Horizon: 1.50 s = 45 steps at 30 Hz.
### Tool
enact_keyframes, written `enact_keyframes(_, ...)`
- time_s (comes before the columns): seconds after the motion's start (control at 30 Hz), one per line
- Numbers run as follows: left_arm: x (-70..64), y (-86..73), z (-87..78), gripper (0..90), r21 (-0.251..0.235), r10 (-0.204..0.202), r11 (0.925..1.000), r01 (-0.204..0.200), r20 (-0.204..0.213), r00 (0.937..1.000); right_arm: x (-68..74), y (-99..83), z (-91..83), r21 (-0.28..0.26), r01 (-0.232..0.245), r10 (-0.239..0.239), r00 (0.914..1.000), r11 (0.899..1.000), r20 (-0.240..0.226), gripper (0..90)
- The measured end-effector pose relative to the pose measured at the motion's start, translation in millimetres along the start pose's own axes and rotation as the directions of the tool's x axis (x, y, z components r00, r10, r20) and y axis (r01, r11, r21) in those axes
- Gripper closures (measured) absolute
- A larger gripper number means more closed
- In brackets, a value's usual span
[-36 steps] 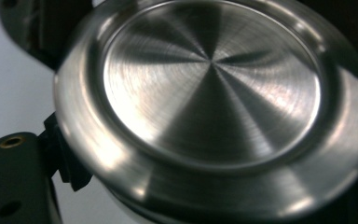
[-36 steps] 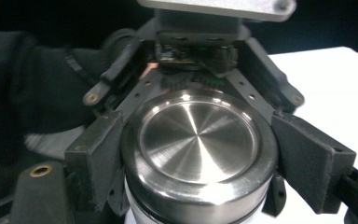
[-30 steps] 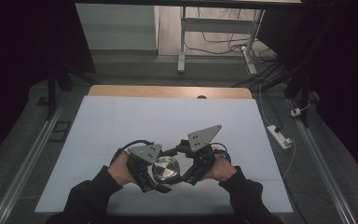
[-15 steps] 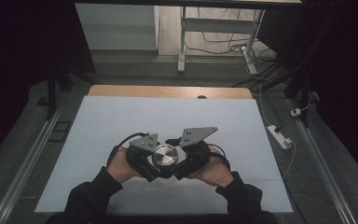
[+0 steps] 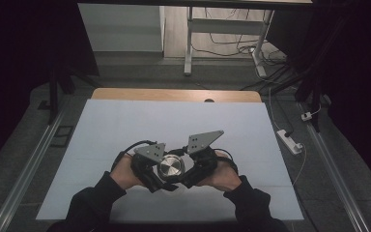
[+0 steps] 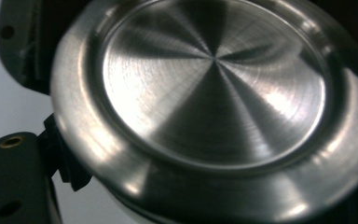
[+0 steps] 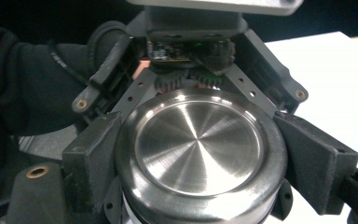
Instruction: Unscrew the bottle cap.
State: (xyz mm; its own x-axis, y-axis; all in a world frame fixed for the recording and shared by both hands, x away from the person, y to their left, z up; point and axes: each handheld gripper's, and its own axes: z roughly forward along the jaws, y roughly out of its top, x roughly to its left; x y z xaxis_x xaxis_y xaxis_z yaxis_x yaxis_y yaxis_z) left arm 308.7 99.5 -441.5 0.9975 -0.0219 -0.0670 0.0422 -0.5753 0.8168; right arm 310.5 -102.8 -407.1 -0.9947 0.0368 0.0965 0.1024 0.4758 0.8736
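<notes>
A round brushed-steel container [image 5: 170,166] with a flat recessed face is held over the white table top [image 5: 125,125], between my two grippers. My left gripper [image 5: 150,166] meets it from the left and my right gripper [image 5: 193,166] from the right. In the right gripper view, black pads [image 7: 91,156] press both sides of the container's [image 7: 198,144] rim, and the left gripper's body [image 7: 191,28] faces me just behind it. The steel face [image 6: 214,88] is very close in the left gripper view, with a black pad [image 6: 67,163] against its rim. A pale edge shows under the steel rim.
A wooden strip [image 5: 174,94] borders the table's far edge. A white power strip [image 5: 290,141] with its cable lies on the floor to the right. Metal rails [image 5: 24,174] run along both sides, and a desk frame [image 5: 189,38] stands behind.
Both hands and the container have shifted slightly away from the near edge. The grippers stay together on the container.
</notes>
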Motion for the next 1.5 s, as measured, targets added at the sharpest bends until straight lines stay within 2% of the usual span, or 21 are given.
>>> enact_keyframes(0.2,-2.9,-0.3,1.6,14.7,-0.016,0.046,0.9989,-0.045,0.081,0.9957,1.0,-1.4,-0.7,-0.014,0.056,-0.057,0.9946,0.998,-0.086,18.7)
enact_keyframes(0.37,-5.4,1.2,2.6,14.7,-0.029,0.076,0.9969,-0.073,0.126,0.9891,-0.5,-3.6,-1.7,-0.045,0.064,-0.071,0.9835,0.997,-0.166,18.8)
enact_keyframes(0.47,-6.3,1.9,3.6,14.7,-0.031,0.085,0.9962,-0.082,0.143,0.9860,-1.2,-5.0,-1.9,-0.057,0.066,-0.076,0.9769,0.996,-0.200,18.8)
enact_keyframes(0.57,-6.0,1.6,3.3,14.7,-0.026,0.074,0.9971,-0.071,0.104,0.9918,-3.0,-6.1,-1.0,-0.058,0.055,-0.066,0.9752,0.997,-0.211,18.4)
enact_keyframes(0.63,-3.0,0.0,1.8,14.7,-0.028,0.044,0.9987,-0.042,0.062,0.9971,-1.5,-5.4,-3.3,-0.081,0.045,-0.057,0.9879,0.996,-0.144,16.7)
enact_keyframes(0.7,-0.3,-1.8,0.2,14.7,-0.026,0.014,0.9996,-0.013,0.020,0.9997,-3.0,-2.1,-7.2,-0.101,0.011,-0.021,0.9950,0.995,-0.098,8.4)
enact_keyframes(0.73,1.4,-2.8,-0.9,14.7,-0.026,-0.006,0.9997,0.006,-0.009,0.9999,-3.3,2.3,-13.8,-0.098,0.002,-0.003,0.9999,0.995,-0.010,7.6)
enact_keyframes(0.77,3.3,-3.4,-1.6,14.7,-0.027,-0.028,0.9993,0.027,-0.035,0.9990,-3.3,2.3,-13.8,-0.098,0.002,-0.003,0.9999,0.995,-0.010,7.6)
enact_keyframes(0.8,4.9,-3.5,-2.4,14.7,-0.023,-0.049,0.9986,0.048,-0.068,0.9964,-2.5,4.3,-16.2,-0.085,-0.002,0.006,0.9989,0.996,0.047,7.6)
enact_keyframes(0.83,5.9,-3.2,-2.3,14.7,-0.025,-0.075,0.9970,0.073,-0.104,0.9917,-0.2,6.9,-17.4,-0.063,-0.010,0.019,0.9890,0.998,0.146,7.7)
enact_keyframes(0.87,7.0,-2.8,-2.4,14.7,-0.024,-0.096,0.9953,0.094,-0.132,0.9866,-0.2,6.9,-17.4,-0.063,-0.010,0.019,0.9890,0.998,0.146,7.7)
enact_keyframes(0.93,7.4,-2.6,-1.9,14.7,-0.029,-0.126,0.9920,0.123,-0.171,0.9772,1.0,7.7,-14.4,-0.066,-0.042,0.055,0.9772,0.997,0.205,7.8)
enact_keyframes(0.97,7.5,-2.3,-1.8,14.7,-0.027,-0.131,0.9913,0.129,-0.180,0.9749,1.4,7.3,-11.8,-0.062,-0.049,0.061,0.9749,0.997,0.214,8.1)
enact_keyframes(1.03,7.1,-1.8,-2.2,14.7,-0.028,-0.133,0.9910,0.131,-0.183,0.9739,2.5,6.2,-4.8,-0.038,-0.050,0.057,0.9703,0.998,0.235,9.1)
enact_keyframes(1.1,6.2,-1.1,-2.7,14.7,-0.040,-0.136,0.9906,0.131,-0.174,0.9752,3.6,4.4,0.6,-0.016,-0.041,0.043,0.9660,0.999,0.255,15.4)
enact_keyframes(1.23,5.2,-0.2,-3.9,14.7,-0.034,-0.116,0.9931,0.112,-0.136,0.9839,3.8,4.7,-0.9,-0.027,-0.028,0.033,0.9771,0.999,0.210,19.7)
enact_keyframes(1.3,3.5,0.1,-4.4,14.7,-0.023,-0.074,0.9971,0.072,-0.083,0.9938,4.3,5.3,-1.9,-0.017,-0.014,0.017,0.9848,1.000,0.173,19.7)
enact_keyframes(1.4,-0.6,1.4,-4.6,14.7,-0.023,-0.011,0.9997,0.011,-0.004,0.9999,3.4,4.2,-5.1,-0.020,0.015,-0.014,0.9981,1.000,0.060,19.7)
enact_keyframes(1.43,-3.1,2.3,-4.0,14.7,-0.031,0.010,0.9995,-0.009,0.034,0.9994,2.3,3.5,-6.3,-0.030,0.022,-0.022,0.9997,0.999,0.008,19.7)
enact_keyframes(1.47,-4.5,3.1,-3.5,14.7,-0.035,0.029,0.9990,-0.028,0.056,0.9980,1.1,2.5,-7.7,-0.043,0.032,-0.034,0.9978,0.999,-0.056,19.7)
enact_keyframes(1.5,-6.9,4.1,-2.2,14.7,-0.037,0.052,0.9981,-0.049,0.087,0.9949,1.1,1.7,-8.4,-0.051,0.041,-0.045,0.9947,0.998,-0.093,19.7)
